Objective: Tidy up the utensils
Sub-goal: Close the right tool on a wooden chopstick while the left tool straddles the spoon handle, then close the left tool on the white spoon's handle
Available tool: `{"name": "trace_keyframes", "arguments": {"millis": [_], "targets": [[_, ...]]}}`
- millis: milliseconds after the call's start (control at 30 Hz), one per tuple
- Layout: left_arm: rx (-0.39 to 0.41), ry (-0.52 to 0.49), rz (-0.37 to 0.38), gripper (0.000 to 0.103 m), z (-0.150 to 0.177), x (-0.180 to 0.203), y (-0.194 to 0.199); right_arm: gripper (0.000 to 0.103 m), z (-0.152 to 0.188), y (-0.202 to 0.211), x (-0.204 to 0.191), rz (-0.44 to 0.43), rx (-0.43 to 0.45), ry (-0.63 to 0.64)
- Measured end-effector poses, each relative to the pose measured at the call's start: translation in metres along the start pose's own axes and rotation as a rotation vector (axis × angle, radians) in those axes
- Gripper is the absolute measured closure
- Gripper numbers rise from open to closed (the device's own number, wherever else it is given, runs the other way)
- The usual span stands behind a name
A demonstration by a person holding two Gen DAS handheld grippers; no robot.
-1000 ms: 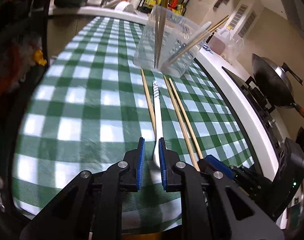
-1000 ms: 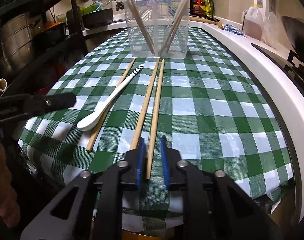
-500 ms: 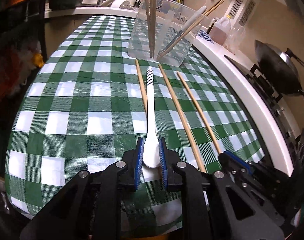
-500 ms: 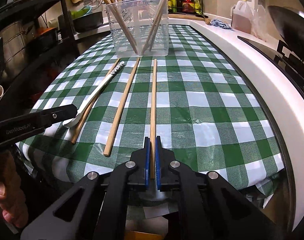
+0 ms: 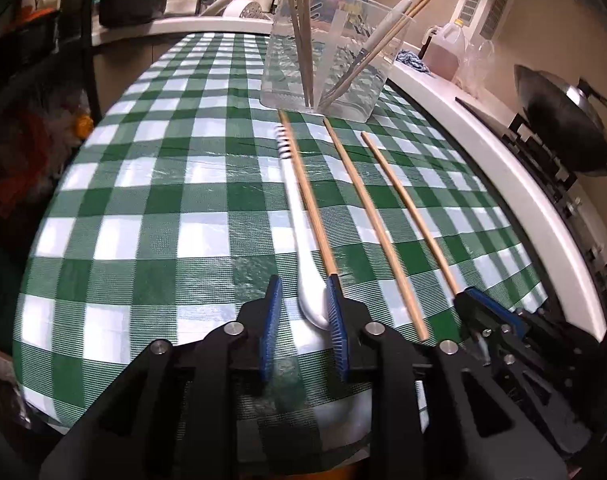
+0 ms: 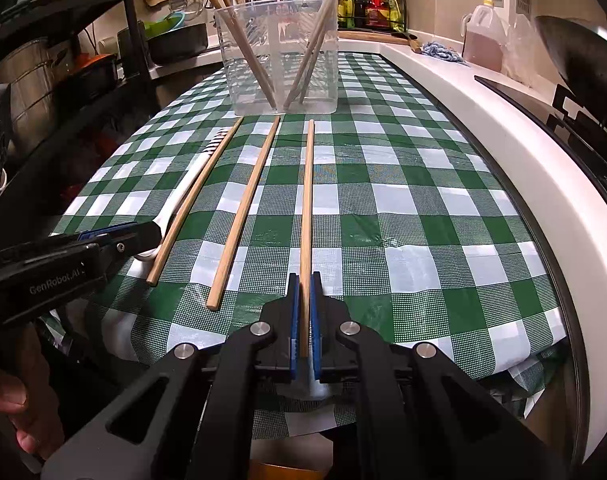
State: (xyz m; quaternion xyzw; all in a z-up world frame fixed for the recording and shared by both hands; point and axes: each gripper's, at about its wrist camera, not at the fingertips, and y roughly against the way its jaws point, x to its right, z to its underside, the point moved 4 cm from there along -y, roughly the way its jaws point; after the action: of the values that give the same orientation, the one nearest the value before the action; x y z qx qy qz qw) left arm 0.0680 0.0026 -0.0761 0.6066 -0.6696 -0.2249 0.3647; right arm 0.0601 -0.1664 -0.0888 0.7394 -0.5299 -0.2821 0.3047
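Left wrist view: the left claw [image 5: 303, 300] stands partly open, its jaws having just been widening, with the bowl of the white spoon [image 5: 309, 280] lying between them on the checked cloth [image 5: 143, 200], closer to the right pad; the handle runs toward 12 o'clock. A chopstick [image 5: 307, 196] lies against the spoon's right side. At 1 o'clock lies a second chopstick [image 5: 373, 224], and further right a third [image 5: 407, 208], its near end in the right claw [image 5: 469, 298]. The clear tub [image 5: 327, 60] stands at 12 o'clock holding more sticks.

Right wrist view: the right claw [image 6: 304, 312] is clamped tight on the third chopstick [image 6: 306, 200], which points to 12 o'clock toward the tub [image 6: 279, 52].
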Motion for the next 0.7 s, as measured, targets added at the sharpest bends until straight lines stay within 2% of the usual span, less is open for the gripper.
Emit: {"name": "trace_keyframes", "arguments": {"millis": [67,100,333,400,700], "targets": [[0.019,-0.025,-0.081,0.082,0.001,-0.005,0.003,0.098,0.0,0.0,0.0,0.001,0.001,0.002],[0.028,-0.028,-0.096,0.082,0.0,-0.007,0.004,0.098,0.0,0.0,0.0,0.001,0.001,0.001],[0.057,0.02,-0.017,0.082,0.001,-0.011,0.011,0.098,0.001,0.001,-0.001,0.006,0.007,0.003],[0.037,0.019,-0.007,0.081,0.002,-0.009,0.006,0.098,0.001,0.001,-0.001,0.005,0.006,0.003],[0.068,-0.032,-0.039,0.082,0.009,0.006,0.006,0.098,0.001,0.001,0.0,0.007,0.007,0.005]]}}
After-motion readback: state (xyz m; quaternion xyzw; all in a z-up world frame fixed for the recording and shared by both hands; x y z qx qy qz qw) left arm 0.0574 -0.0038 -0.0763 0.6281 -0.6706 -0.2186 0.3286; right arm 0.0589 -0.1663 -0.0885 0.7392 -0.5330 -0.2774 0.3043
